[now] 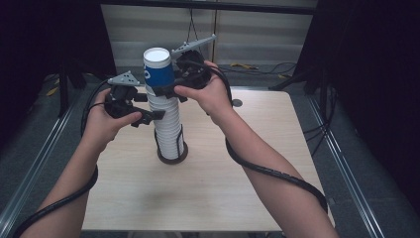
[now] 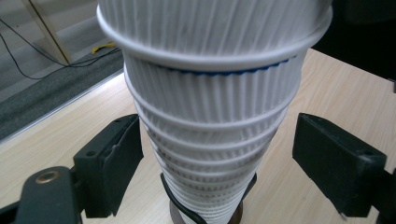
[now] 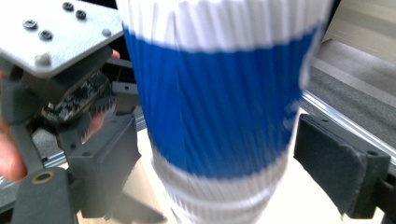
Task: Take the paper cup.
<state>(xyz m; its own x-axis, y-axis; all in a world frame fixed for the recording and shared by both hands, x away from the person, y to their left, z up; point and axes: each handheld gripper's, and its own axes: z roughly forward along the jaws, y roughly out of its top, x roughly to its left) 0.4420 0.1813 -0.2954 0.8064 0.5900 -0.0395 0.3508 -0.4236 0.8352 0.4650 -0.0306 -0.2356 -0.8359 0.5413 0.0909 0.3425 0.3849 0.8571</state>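
Tall stack of white ribbed paper cups (image 1: 167, 121) stands upright in a round dark wire holder (image 1: 173, 157) near the middle of the pale wooden surface (image 1: 208, 188). Topmost cup, white ribbed paper with a broad blue band (image 1: 158, 72), sits at the top of the stack, rim up, white inside visible. Right hand-held gripper (image 1: 166, 91) is level with the blue-banded cup; in the right gripper view its jaws stand spread, one on each side of the blue band (image 3: 219, 107), with gaps between pads and cup wall. Picture there is blurred. Left hand-held gripper (image 1: 151, 116) sits lower, at the white cups (image 2: 210, 102) under the top one; jaws likewise spread to either side of the stack, not pressing. A black cable (image 1: 277, 173) trails along the right forearm across the surface.
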